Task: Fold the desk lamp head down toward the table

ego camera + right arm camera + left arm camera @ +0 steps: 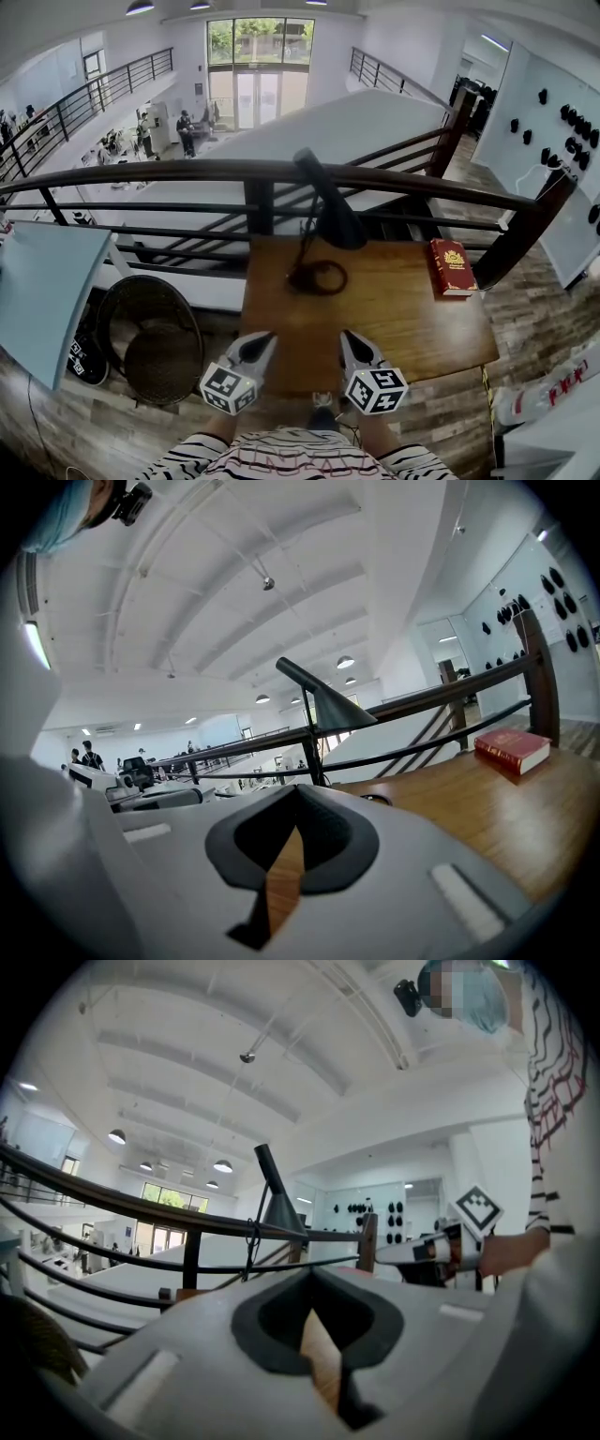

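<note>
Black cone-headed metal desk lamp [329, 204]: likely light, stiff-hinged, best grasped at cone; left gripper [260, 340], right gripper [349, 338] pressed together, empty.

Matt black lamp [330, 208] on smooth wooden table [403, 309]; glossy red book [451, 266].
</note>
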Demonstrator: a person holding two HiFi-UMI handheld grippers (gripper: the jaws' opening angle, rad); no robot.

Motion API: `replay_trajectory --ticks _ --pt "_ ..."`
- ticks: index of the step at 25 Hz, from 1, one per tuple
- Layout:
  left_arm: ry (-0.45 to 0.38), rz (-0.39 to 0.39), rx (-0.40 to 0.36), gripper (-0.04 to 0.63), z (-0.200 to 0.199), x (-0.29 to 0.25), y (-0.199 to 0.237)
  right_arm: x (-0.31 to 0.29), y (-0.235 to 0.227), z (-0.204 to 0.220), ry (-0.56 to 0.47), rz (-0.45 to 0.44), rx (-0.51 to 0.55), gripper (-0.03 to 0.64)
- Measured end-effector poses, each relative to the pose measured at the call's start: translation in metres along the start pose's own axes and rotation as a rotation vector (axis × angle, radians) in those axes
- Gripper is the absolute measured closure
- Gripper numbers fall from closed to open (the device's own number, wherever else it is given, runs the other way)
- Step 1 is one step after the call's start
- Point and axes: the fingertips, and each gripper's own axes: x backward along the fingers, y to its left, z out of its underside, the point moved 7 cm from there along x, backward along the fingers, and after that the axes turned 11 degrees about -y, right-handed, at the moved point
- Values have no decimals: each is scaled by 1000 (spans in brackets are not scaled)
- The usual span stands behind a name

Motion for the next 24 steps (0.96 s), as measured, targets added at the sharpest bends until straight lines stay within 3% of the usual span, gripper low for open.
replay_trajectory --ticks 24 --pt "23 -9 39 594 7 -1 4 -4 -2 9 45 1 13 614"
